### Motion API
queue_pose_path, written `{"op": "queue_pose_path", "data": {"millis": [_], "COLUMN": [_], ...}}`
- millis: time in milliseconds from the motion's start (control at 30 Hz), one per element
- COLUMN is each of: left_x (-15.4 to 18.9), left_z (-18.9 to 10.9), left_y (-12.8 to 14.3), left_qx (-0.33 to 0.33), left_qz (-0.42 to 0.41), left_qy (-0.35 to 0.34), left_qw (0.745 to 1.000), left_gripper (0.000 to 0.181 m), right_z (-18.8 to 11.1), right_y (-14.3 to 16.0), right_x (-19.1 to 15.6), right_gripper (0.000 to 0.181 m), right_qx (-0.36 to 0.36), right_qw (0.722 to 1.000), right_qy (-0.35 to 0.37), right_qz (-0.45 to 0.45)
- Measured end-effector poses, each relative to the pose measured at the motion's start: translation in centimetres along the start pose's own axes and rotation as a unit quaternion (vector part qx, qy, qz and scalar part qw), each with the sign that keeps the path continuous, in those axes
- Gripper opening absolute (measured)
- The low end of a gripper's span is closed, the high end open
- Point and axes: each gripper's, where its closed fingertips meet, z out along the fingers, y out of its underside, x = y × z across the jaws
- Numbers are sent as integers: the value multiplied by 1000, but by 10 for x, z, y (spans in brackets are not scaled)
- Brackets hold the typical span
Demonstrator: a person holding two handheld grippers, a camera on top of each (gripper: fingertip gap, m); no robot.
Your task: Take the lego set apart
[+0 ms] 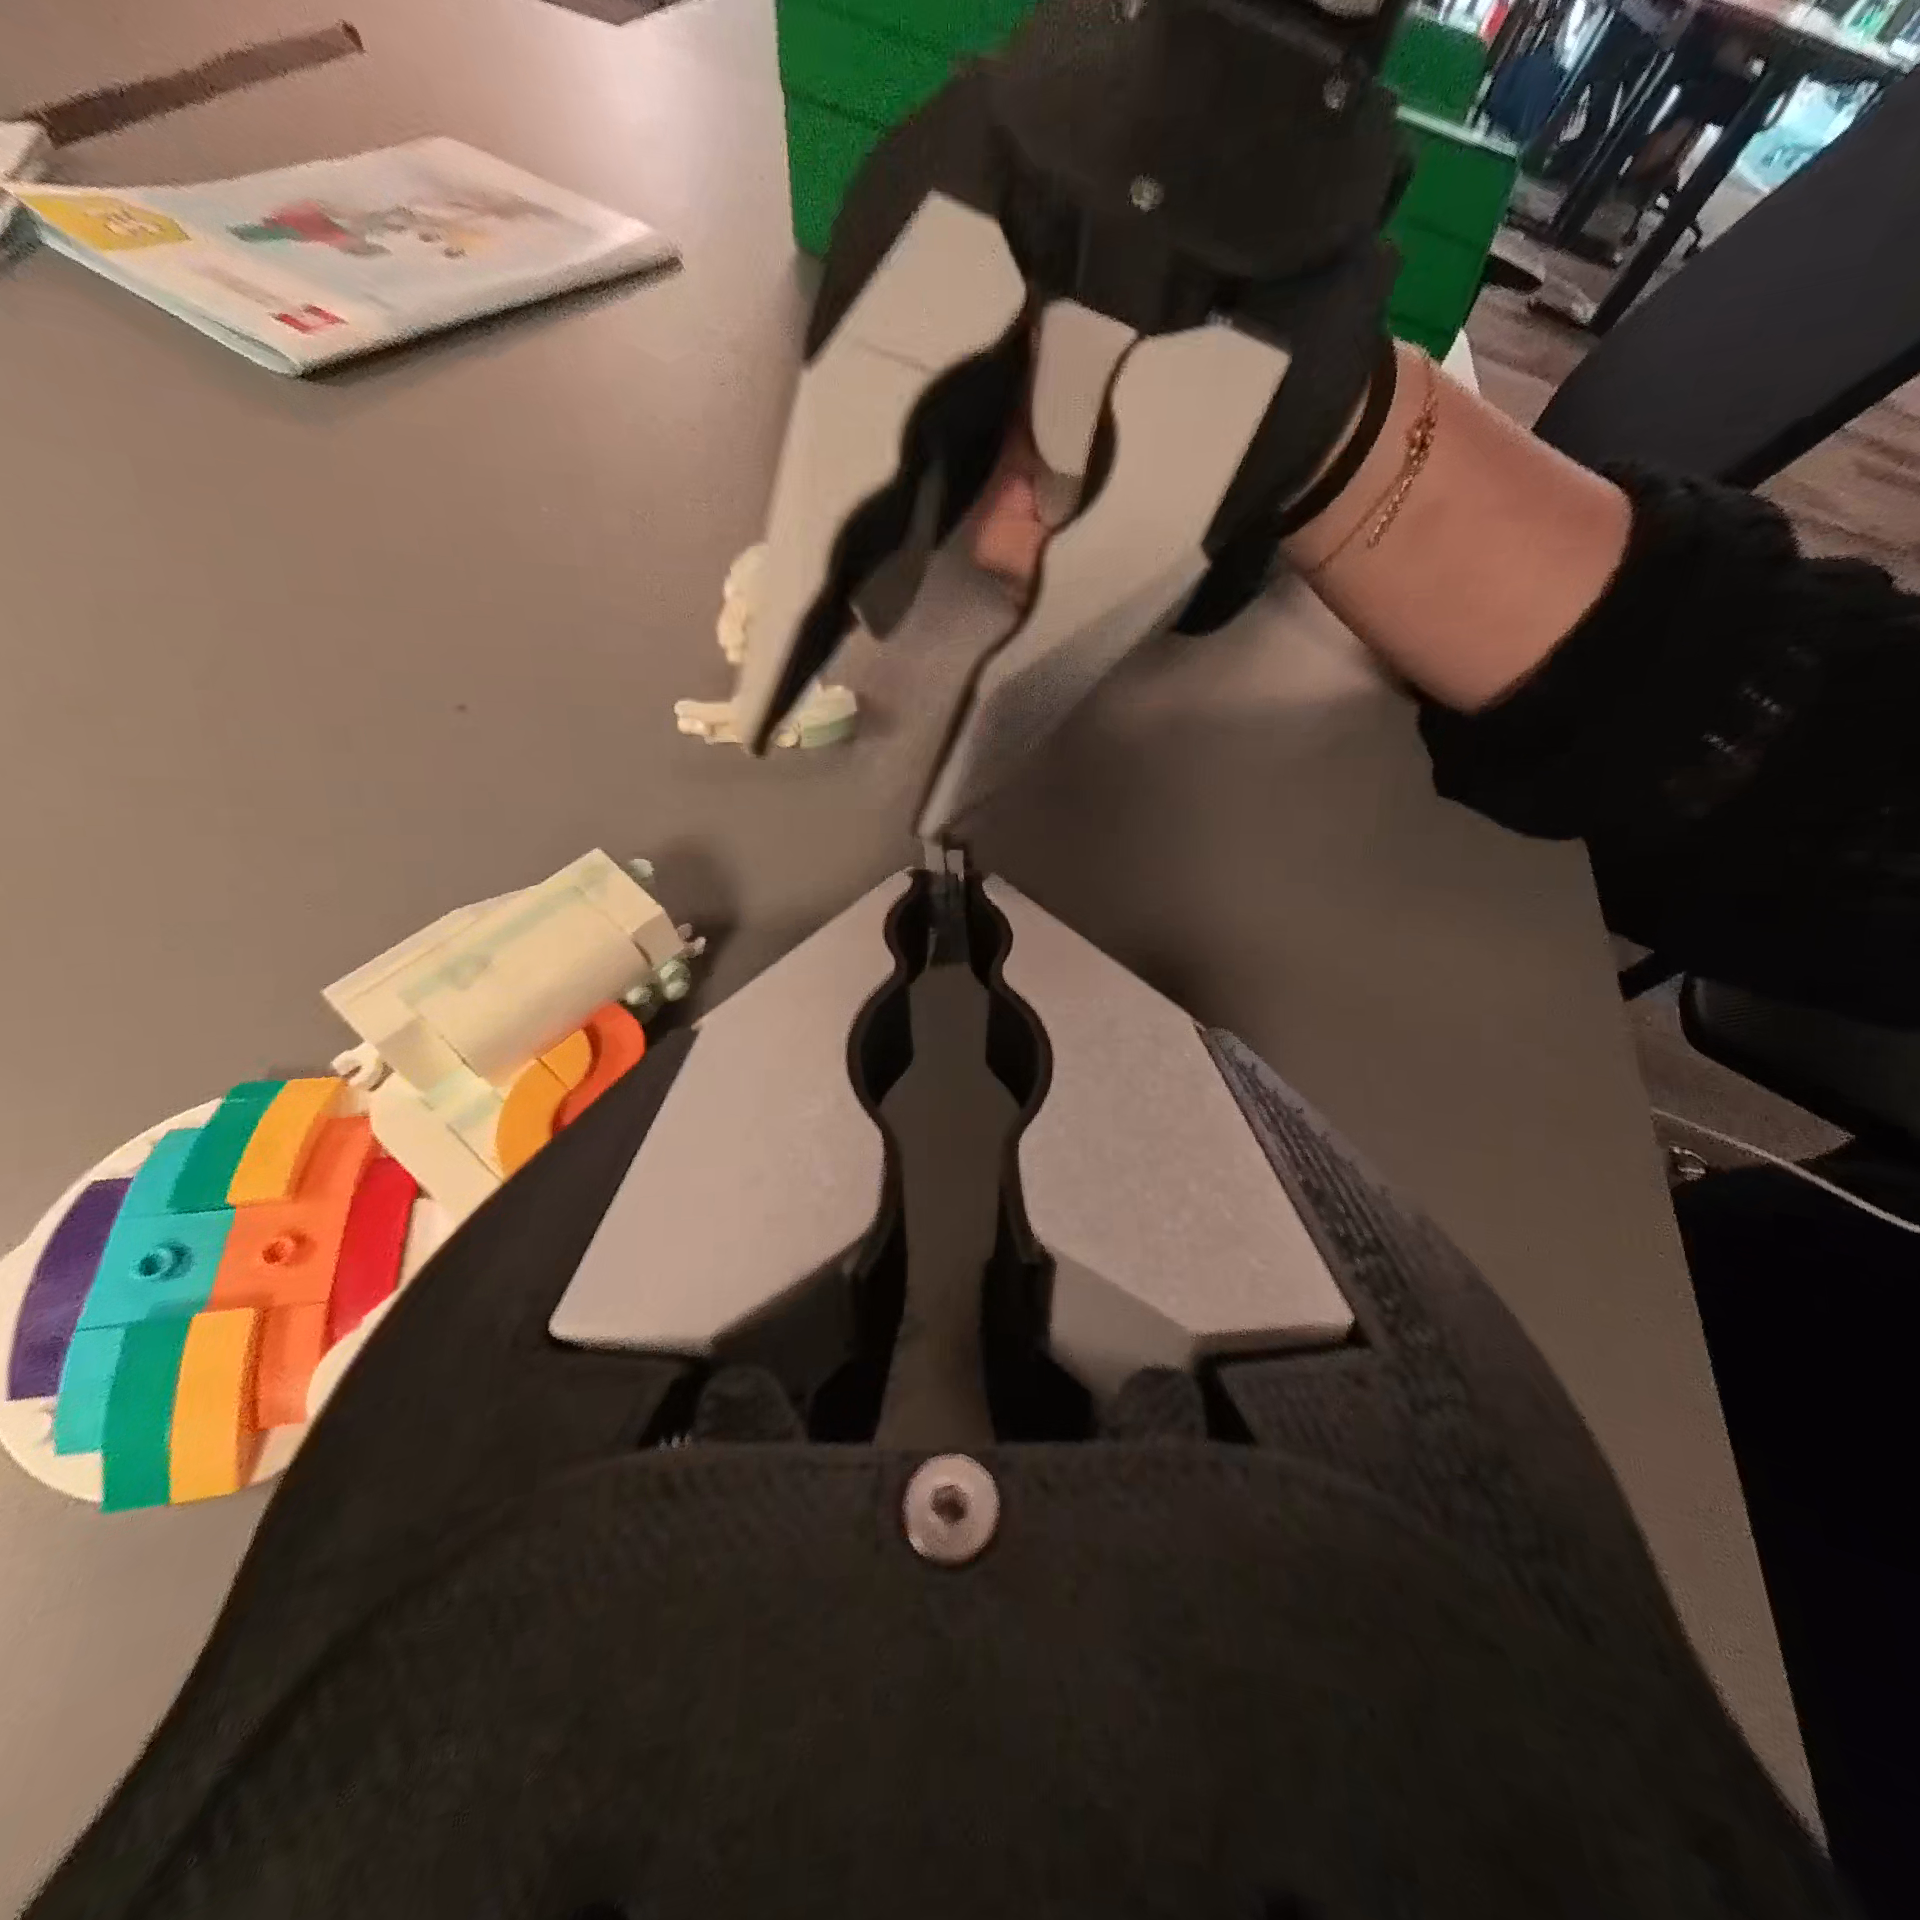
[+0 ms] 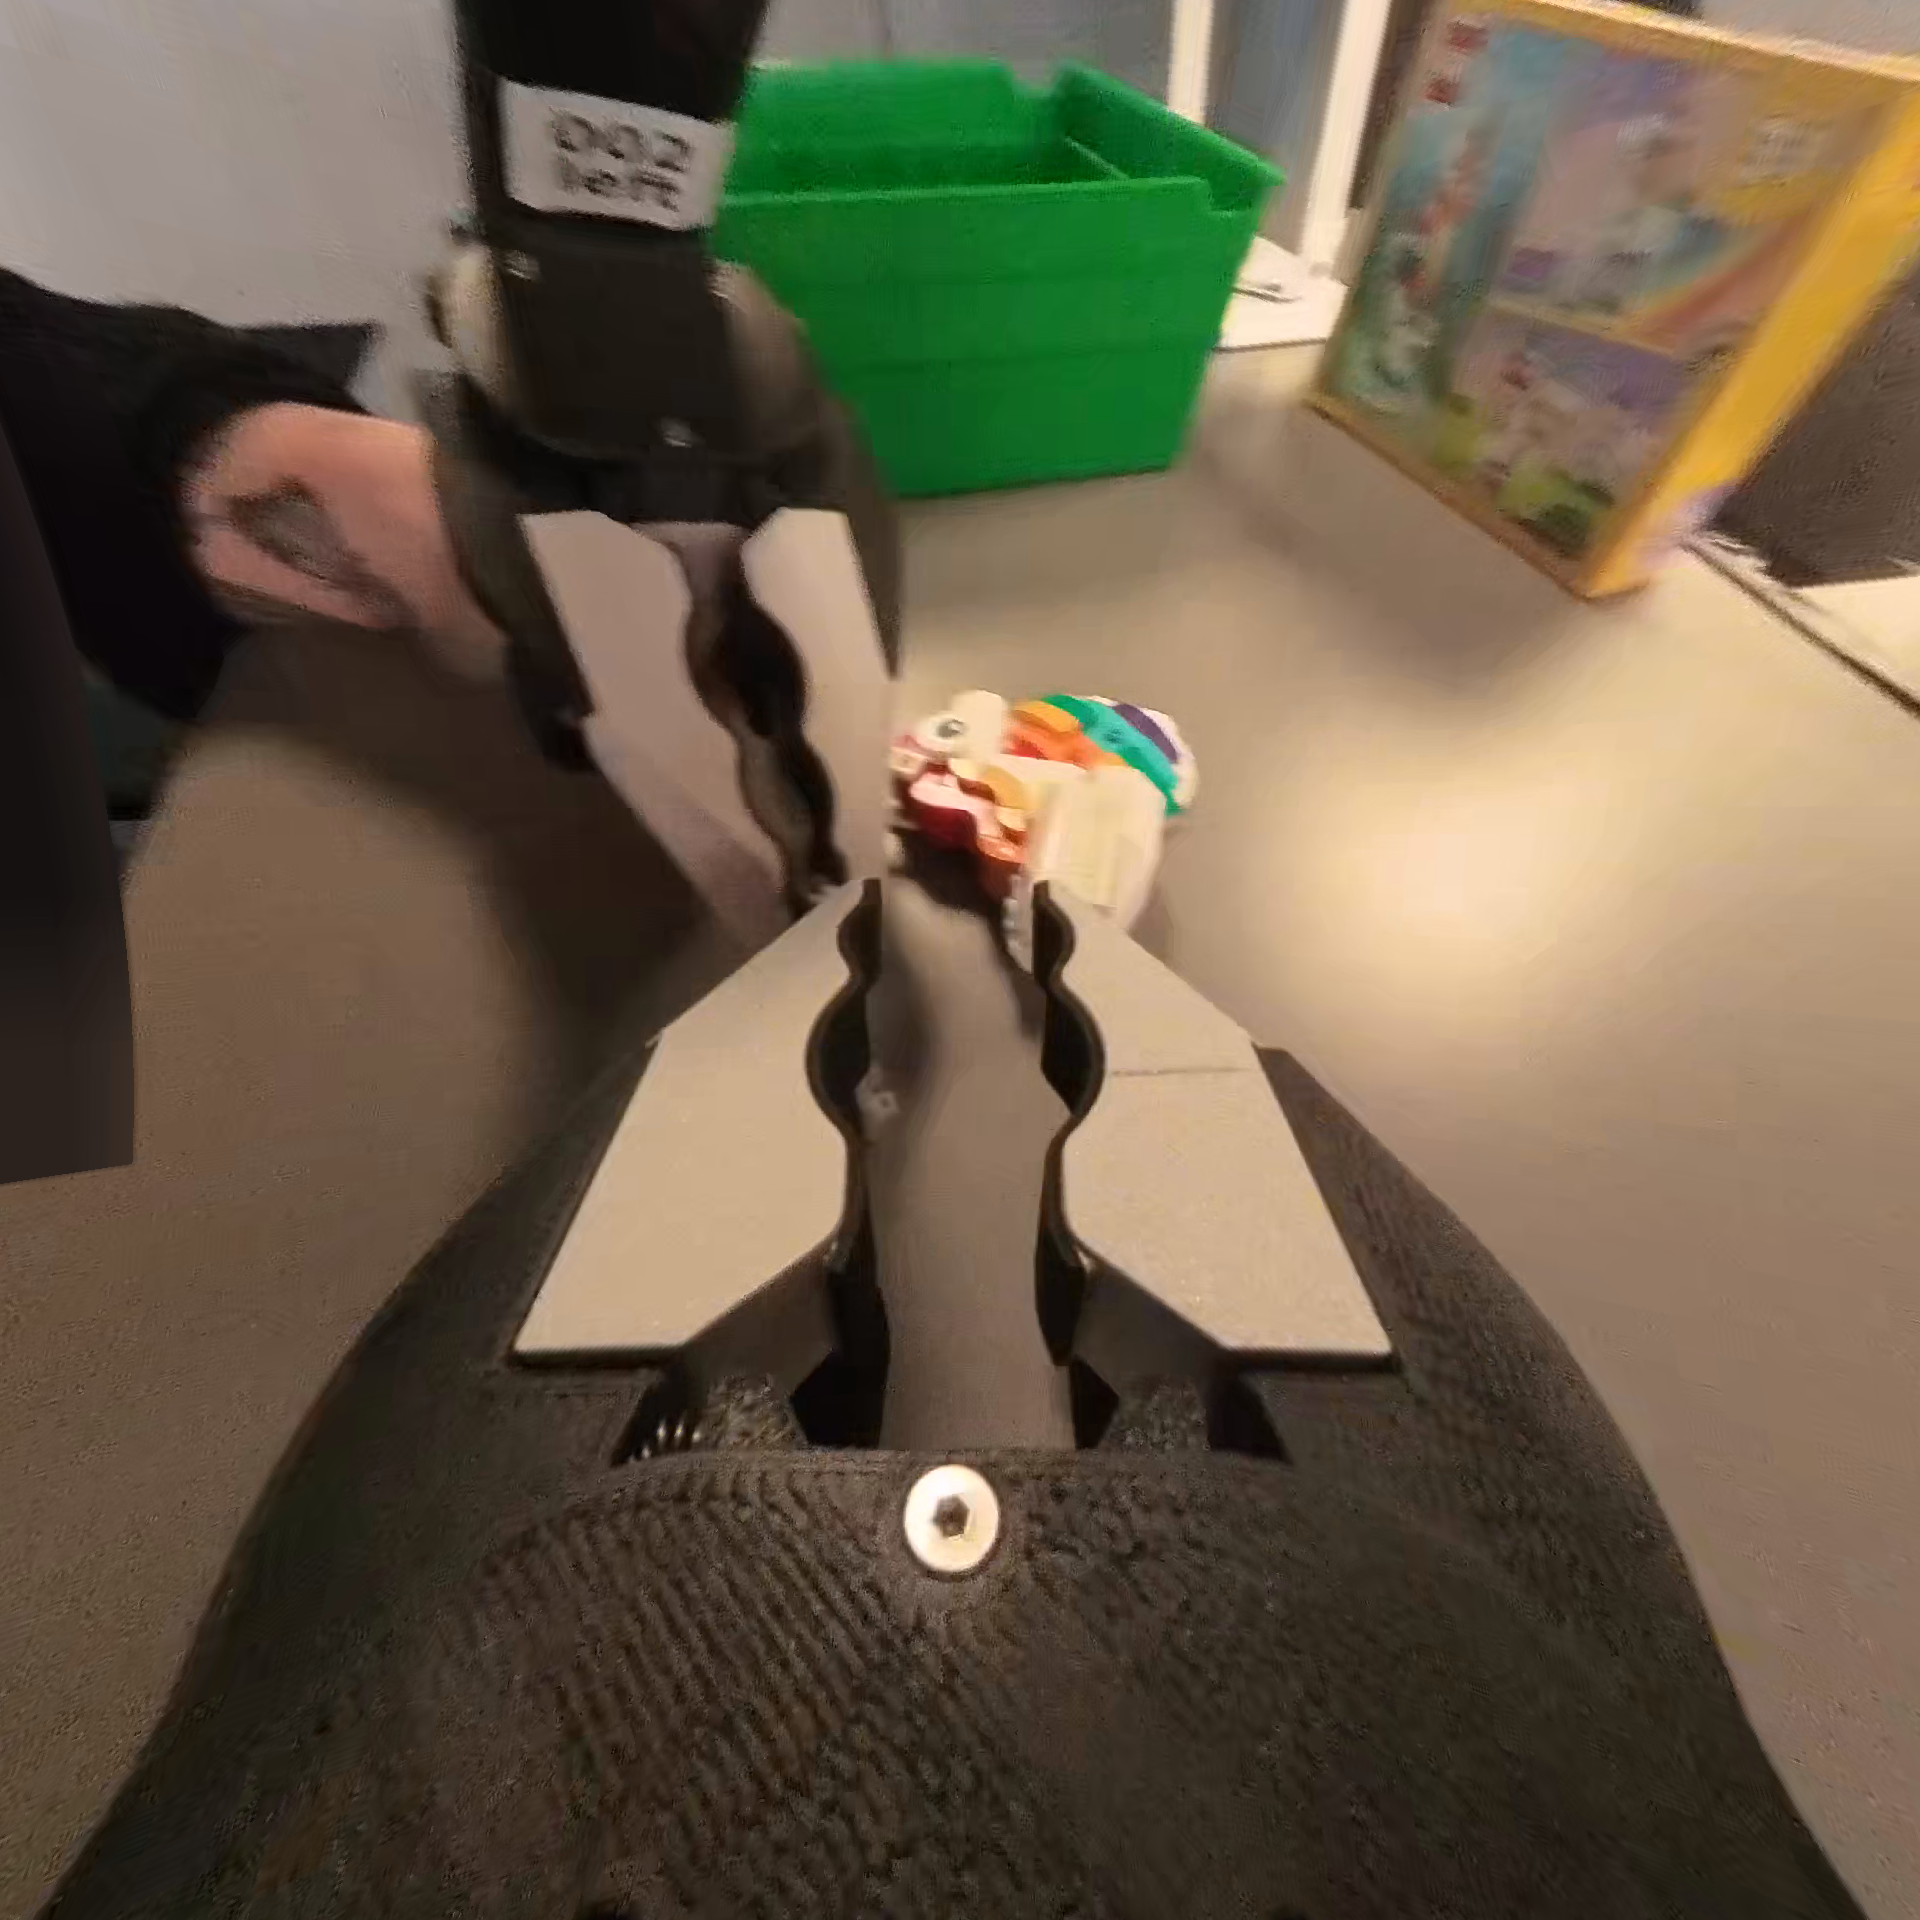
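Green bin [image 2: 977, 312] (contents hidden) behind lego set [image 2: 1039, 790].

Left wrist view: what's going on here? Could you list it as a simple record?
Surface: grey table
Left gripper: jaws nearly shut, apparently pinching a small dark piece
Right gripper: jaws open, one tip at the left gripper's tip
Rainbow model: lying on the table, white block against it
Loose white pieces: behind the right gripper
Booklet: lying flat, far left
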Motion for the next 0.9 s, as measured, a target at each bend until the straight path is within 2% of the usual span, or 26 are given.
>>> {"op": "queue_pose_path", "data": {"millis": [167, 300, 533, 633, 800, 900], "left_x": [-8, 2, 20, 18, 9, -4], "left_z": [-10, -18, -22, -20, -19, -19], "left_y": [-16, -31, -37, -35, -33, -33], "left_qx": [58, 110, 134, 129, 123, 120], "left_qz": [-8, -23, -56, -54, -41, -26], "left_qy": [-14, 32, 118, 111, 71, 21], "left_qw": [998, 993, 982, 984, 989, 992], "left_gripper": [6, 6, 6, 6, 15, 29], "right_z": [-4, -8, -16, -14, -13, -13], "right_y": [-10, -21, -31, -28, -30, -27], "right_x": [-9, -19, -32, -31, -21, -10], "right_gripper": [26, 17, 6, 6, 5, 4], "right_qx": [36, 74, 108, 101, 97, 90], "right_qw": [997, 992, 975, 978, 987, 992], "right_qy": [-48, -87, -158, -151, -101, -62], "right_qz": [41, 61, 109, 106, 73, 62]}}
